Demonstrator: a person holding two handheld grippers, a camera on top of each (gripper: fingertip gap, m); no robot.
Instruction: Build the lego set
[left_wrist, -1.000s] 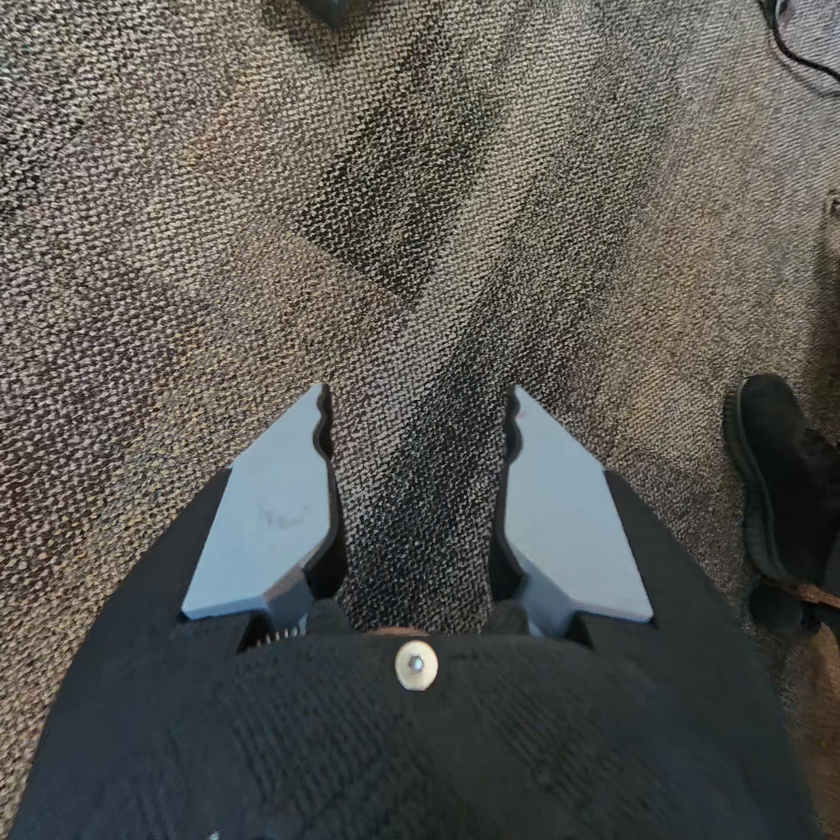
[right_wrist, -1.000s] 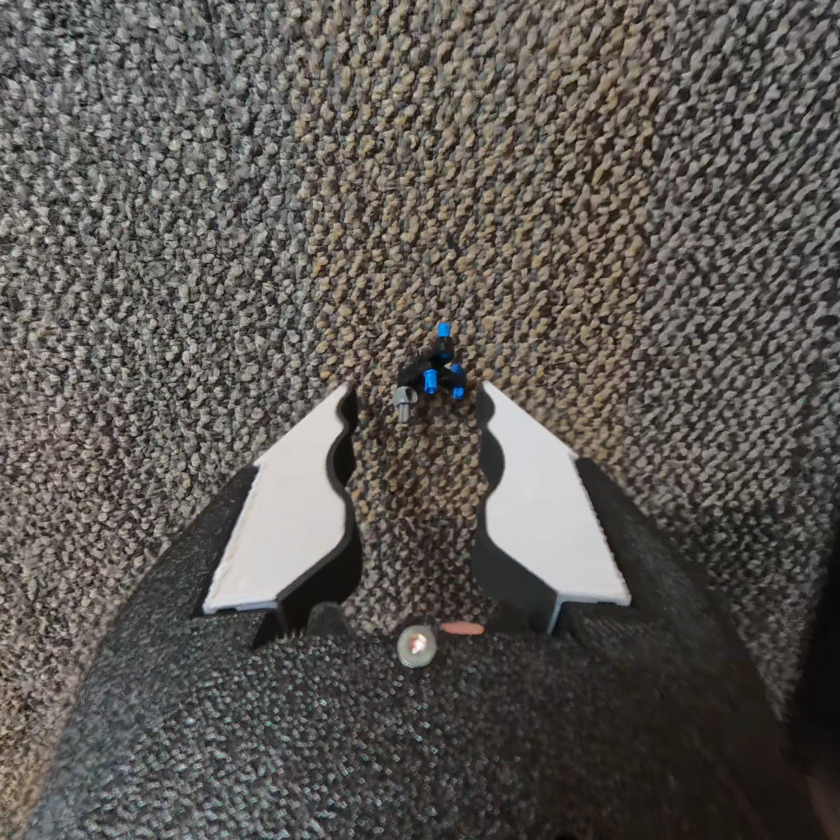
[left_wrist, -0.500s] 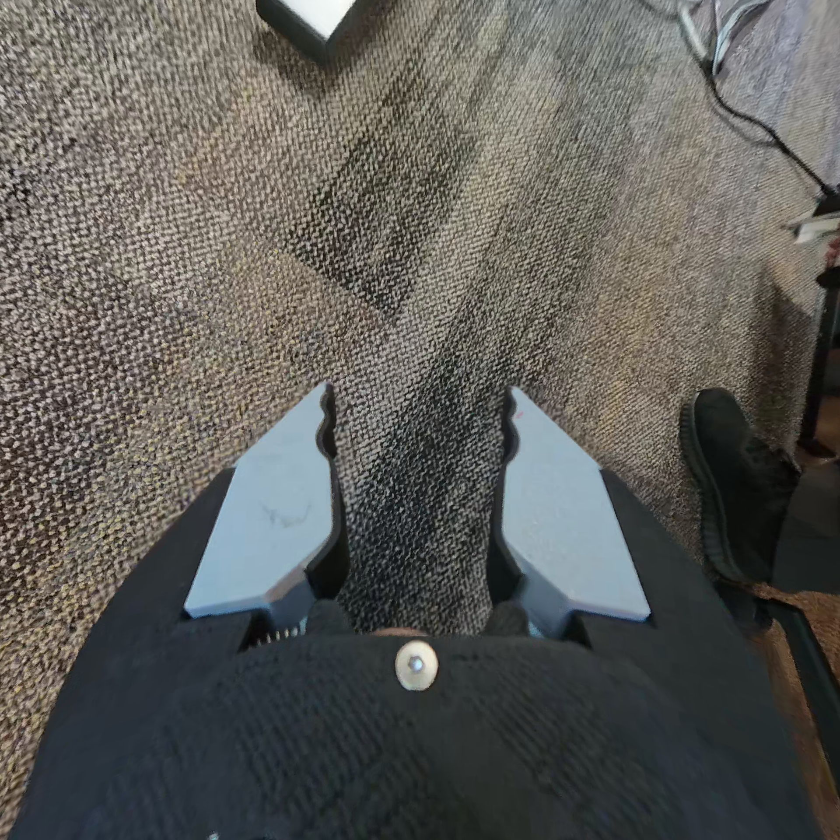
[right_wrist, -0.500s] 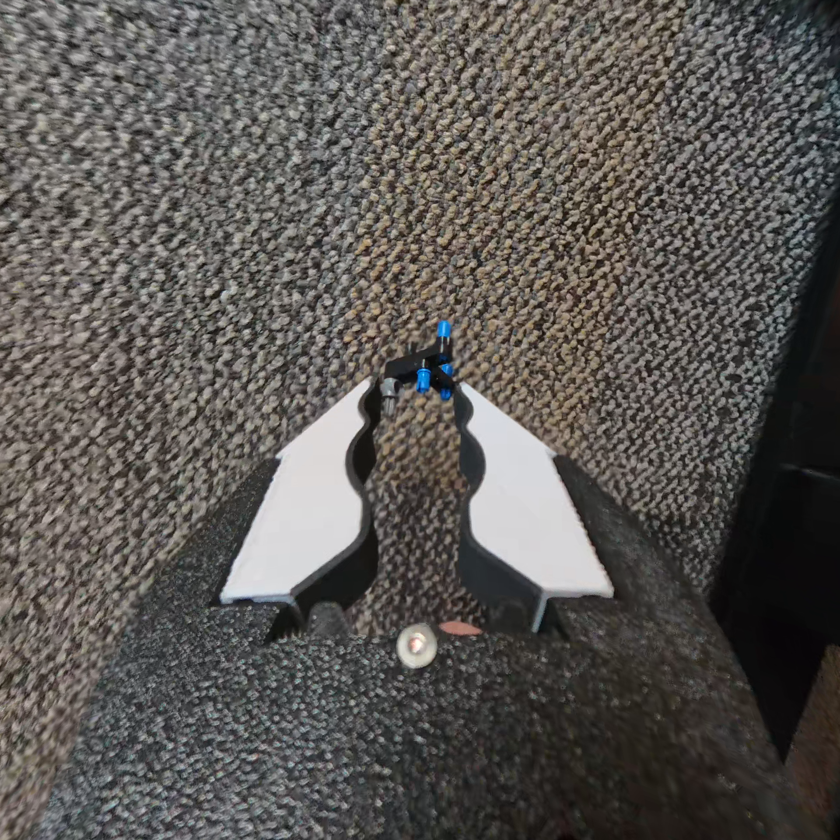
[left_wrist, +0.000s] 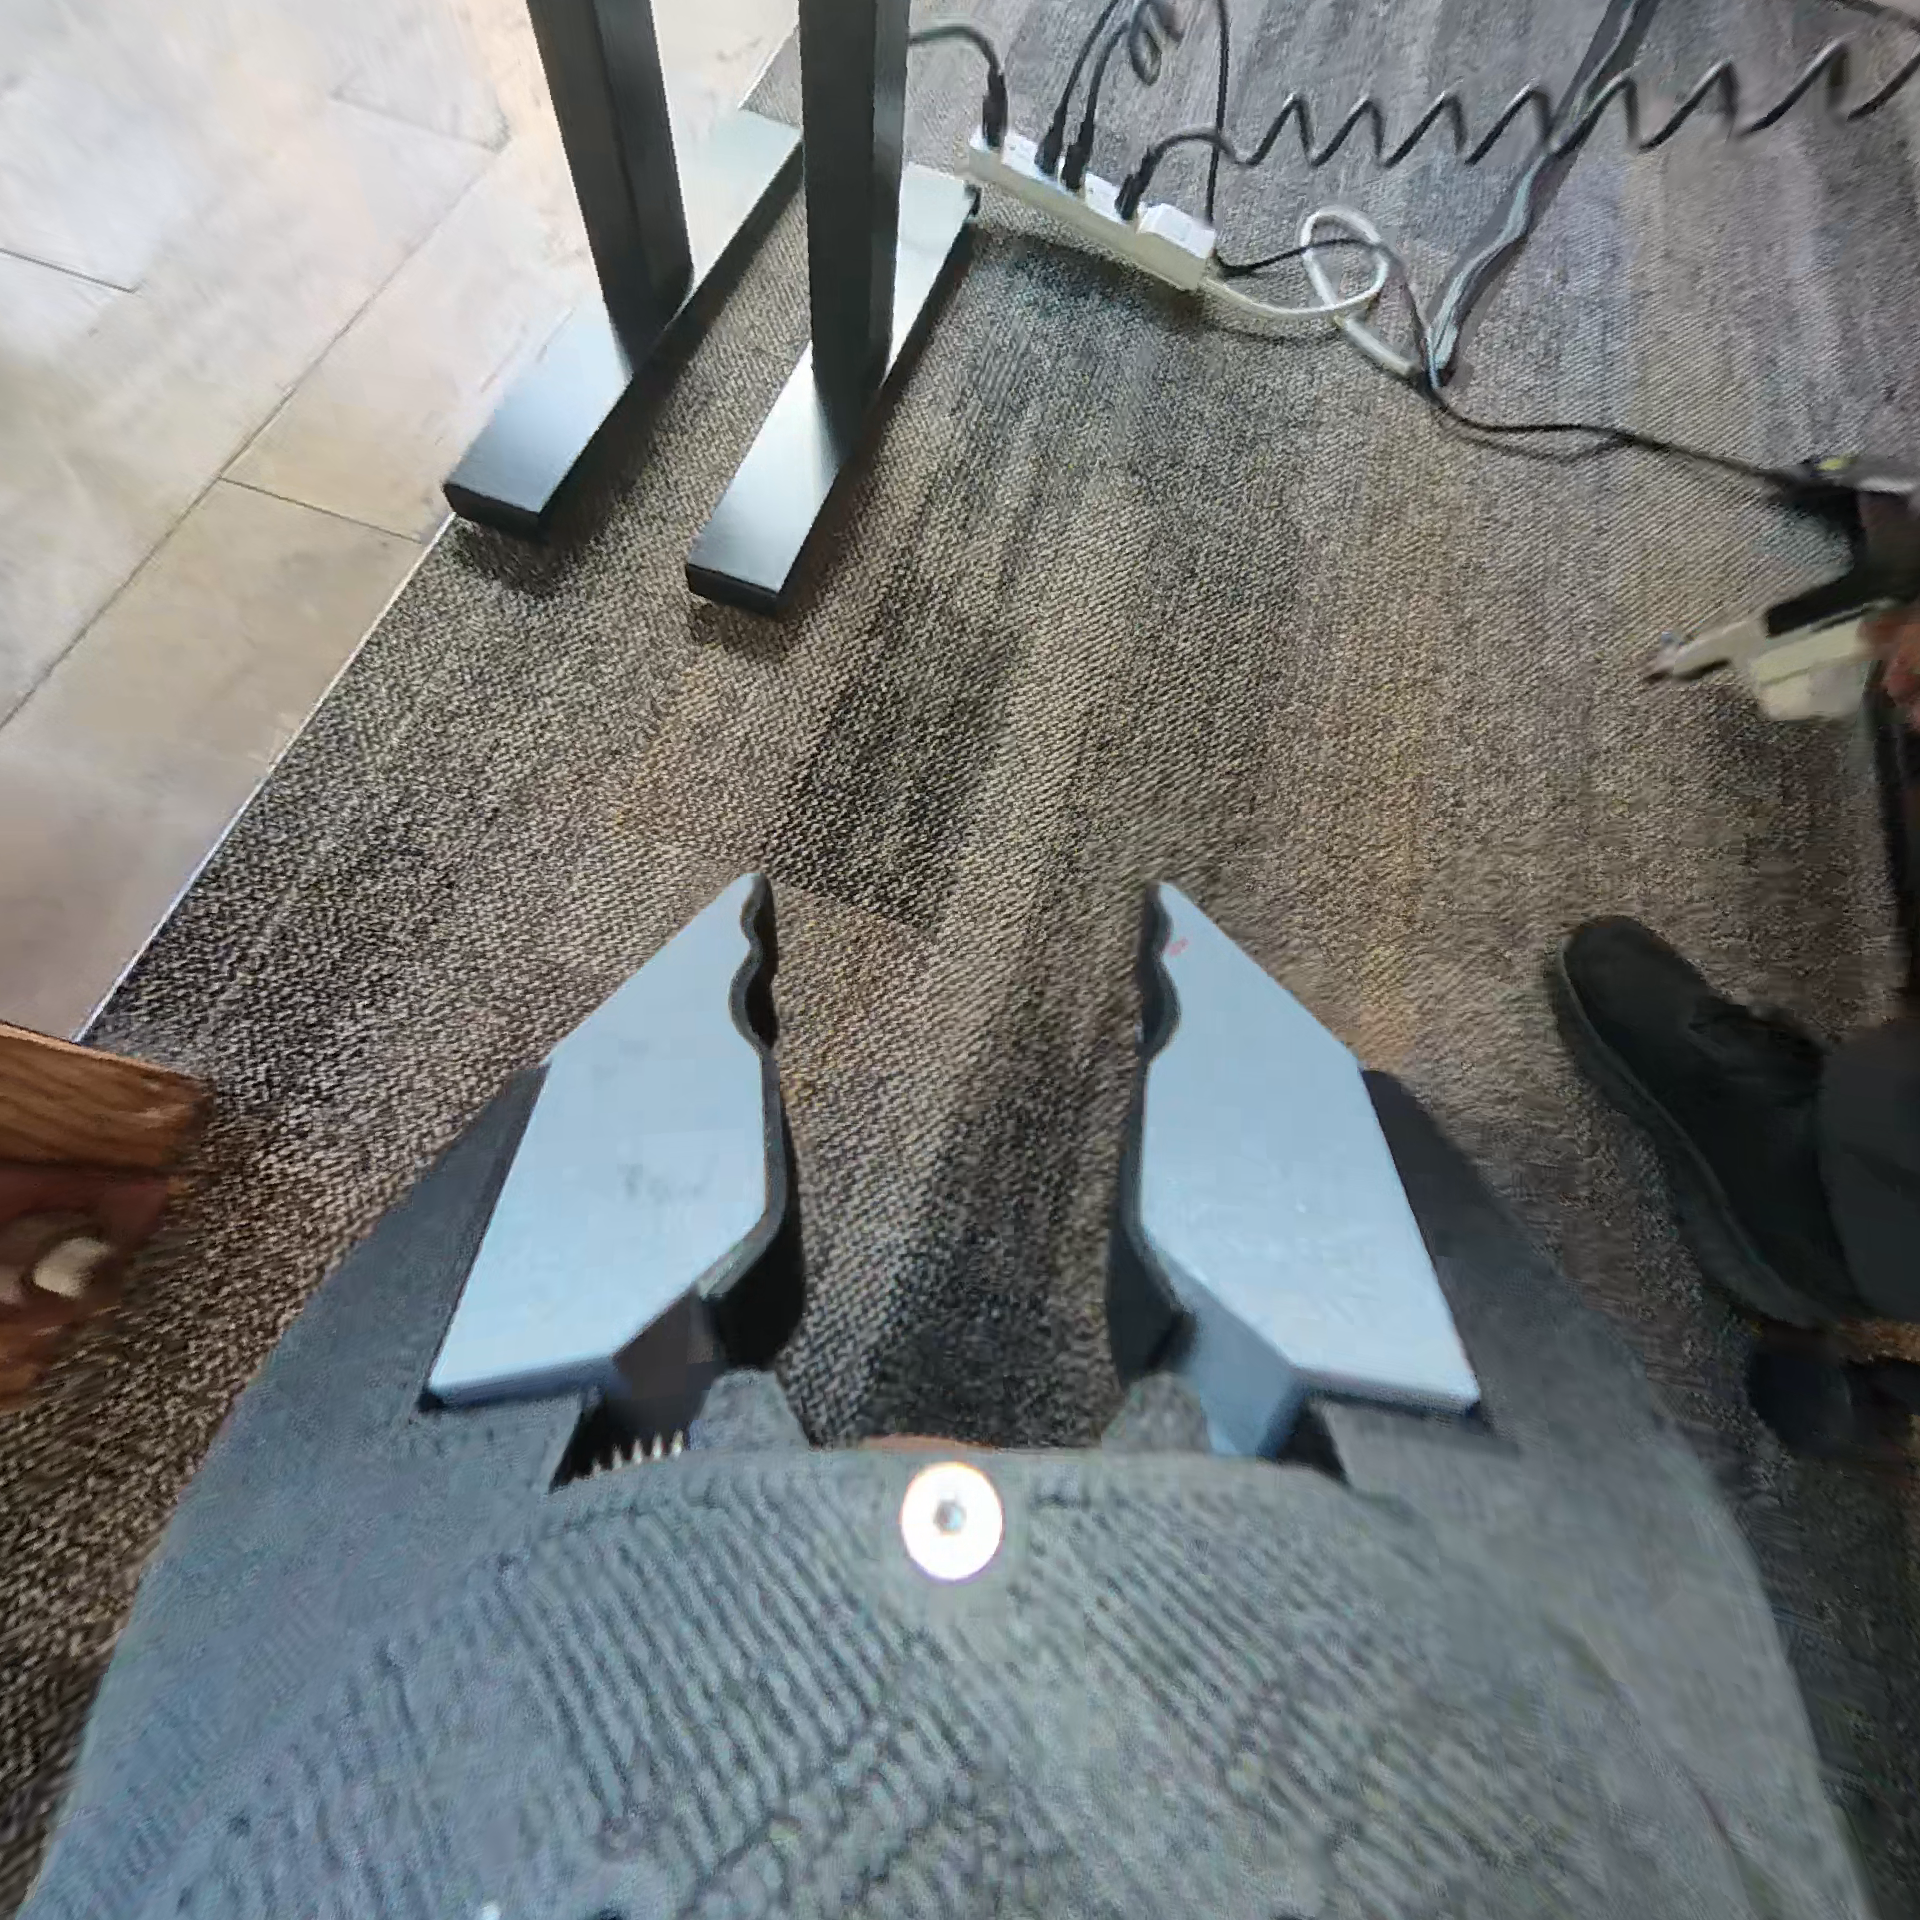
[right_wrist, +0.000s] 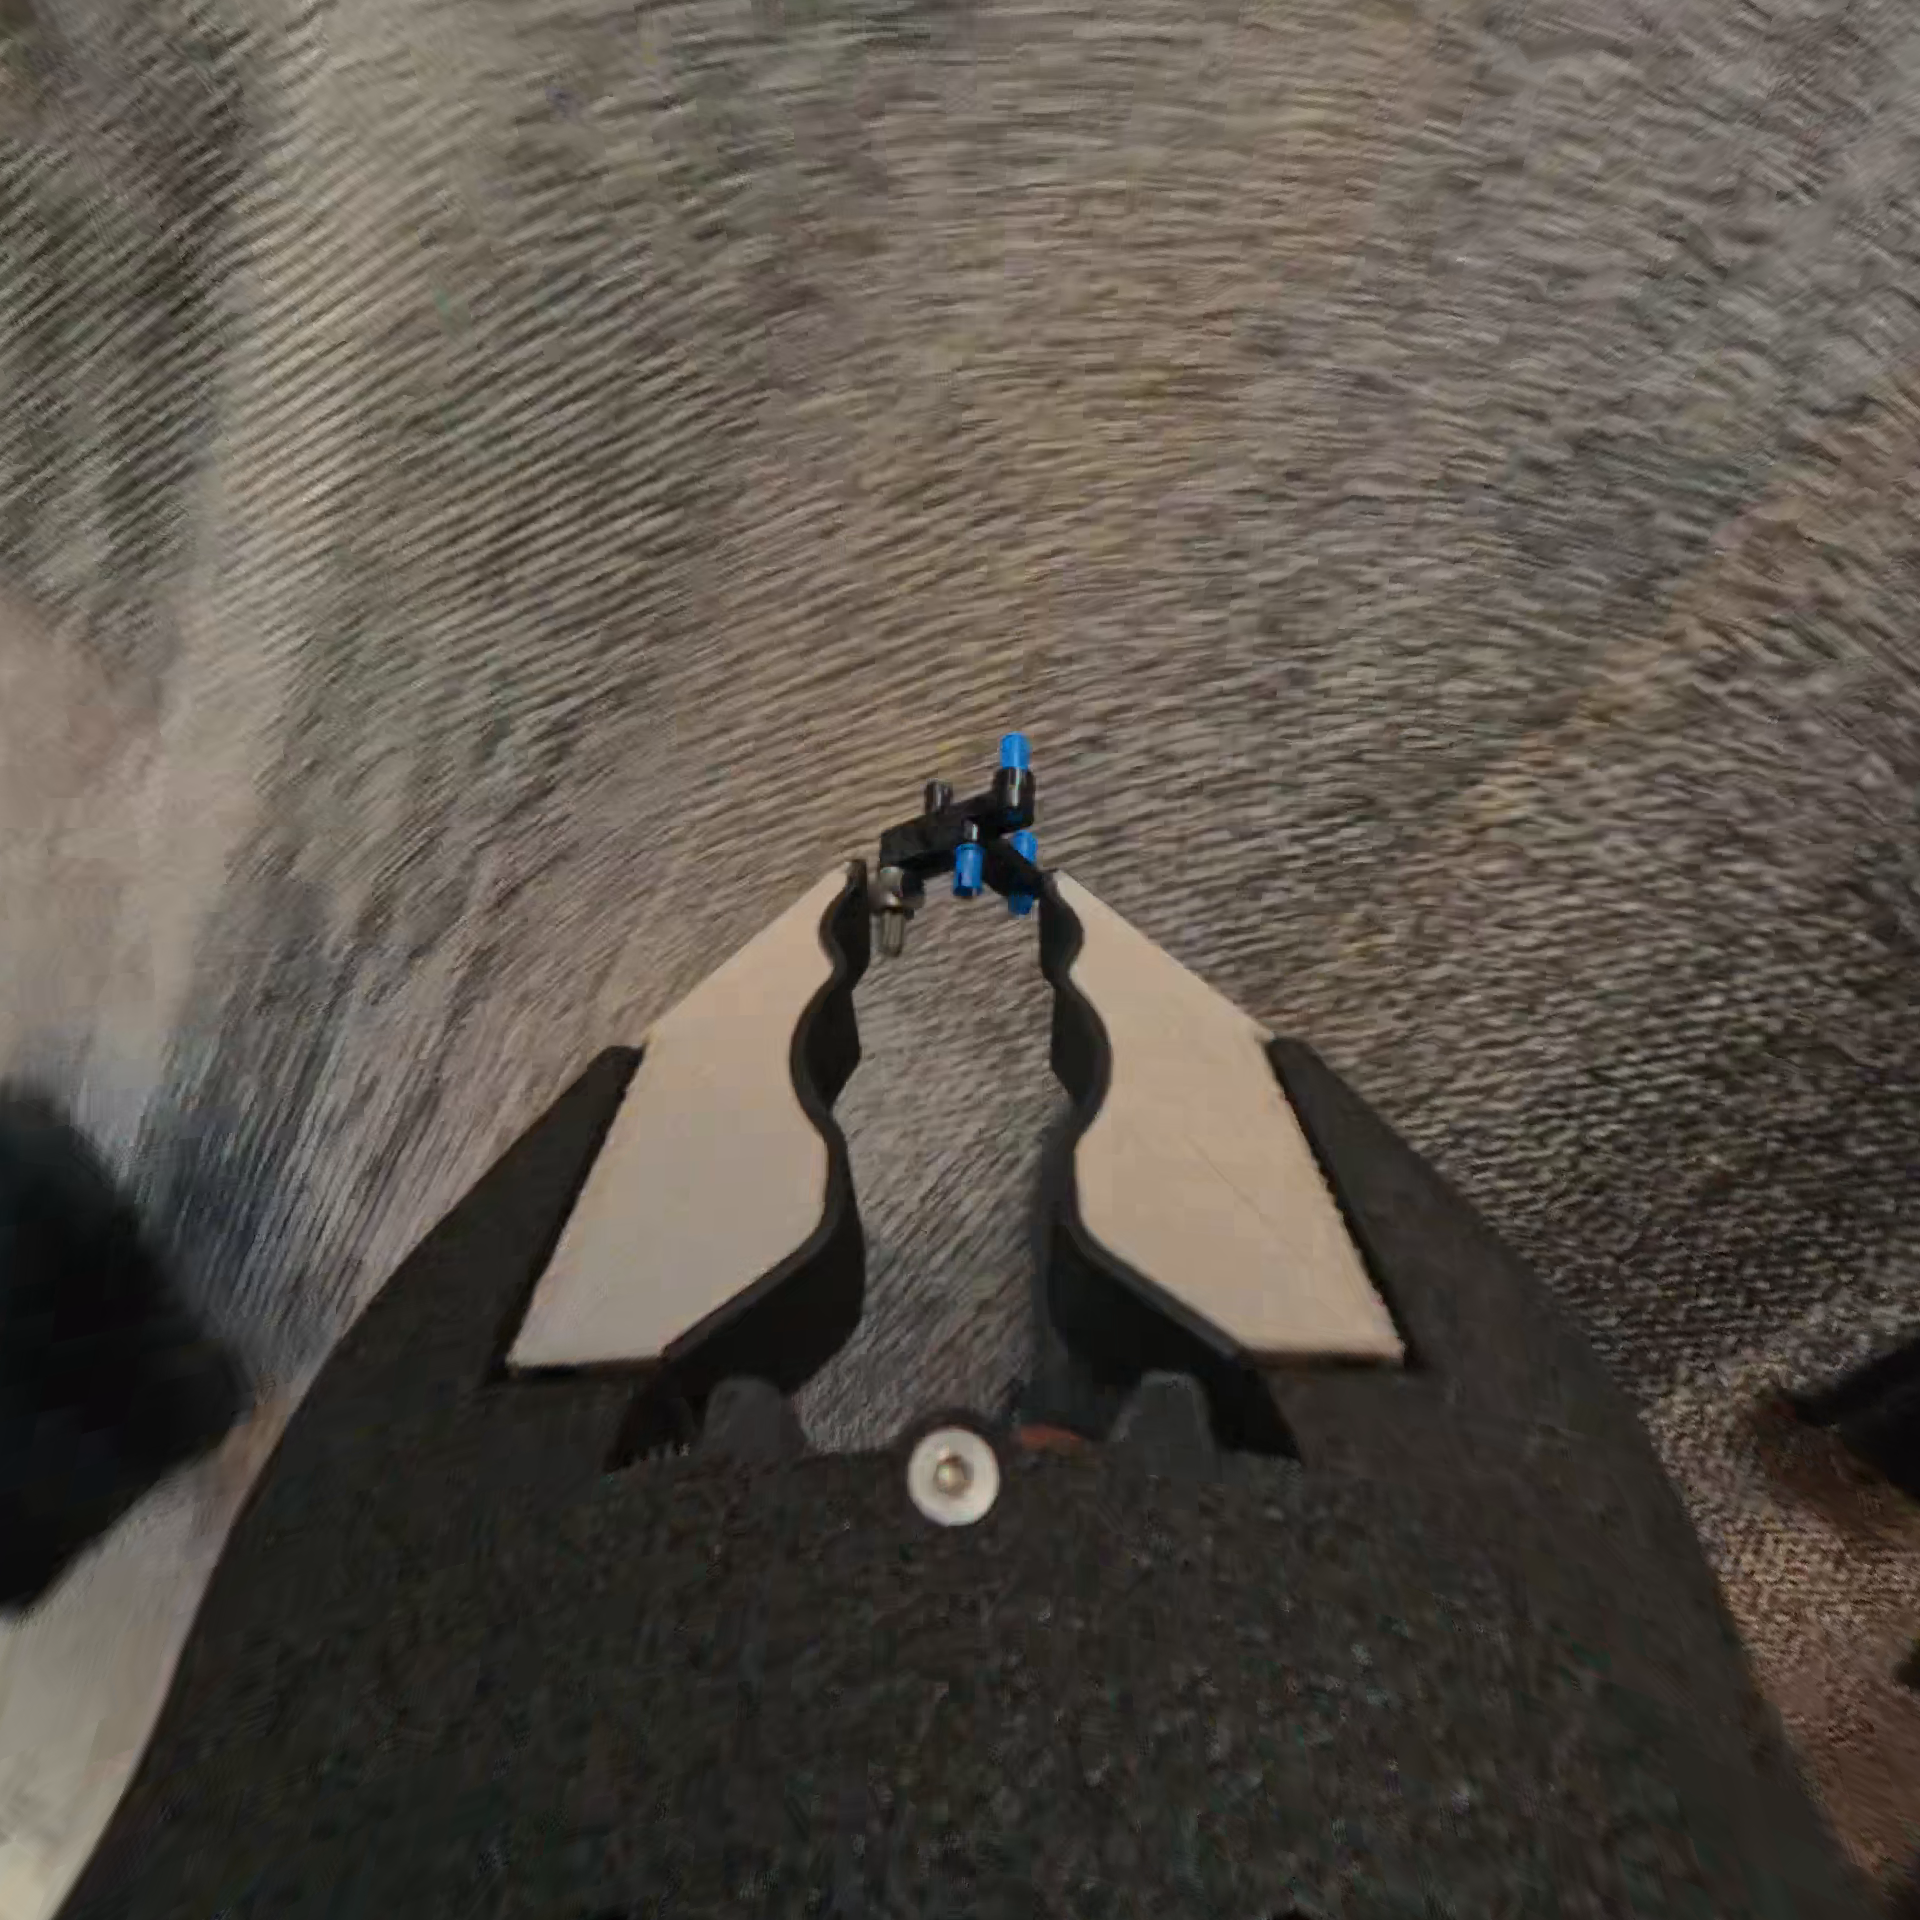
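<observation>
A small black lego piece with blue pins and a grey pin (right_wrist: 971, 831) is pinched between the tips of my right gripper (right_wrist: 954, 883). The gripper holds it above the grey carpet (right_wrist: 935, 416), and this view is smeared by motion. My left gripper (left_wrist: 956, 894) is open and empty above the carpet (left_wrist: 1039, 623), its blue-grey fingers (left_wrist: 644, 1143) wide apart. In the left wrist view, pale fingers that look like the right gripper (left_wrist: 1766, 660) point left at the right edge.
Two black table legs with flat feet (left_wrist: 623, 312) (left_wrist: 831, 364) stand at the back where the carpet meets a pale hard floor (left_wrist: 156, 312). A white power strip (left_wrist: 1091, 197) with cables lies behind. A black shoe (left_wrist: 1683, 1101) is on the right, a wooden edge (left_wrist: 83, 1112) on the left.
My right gripper closed on the lego piece and lifted it off the carpet. My left gripper tilted up, bringing the table legs and power strip into view, and stayed open.
</observation>
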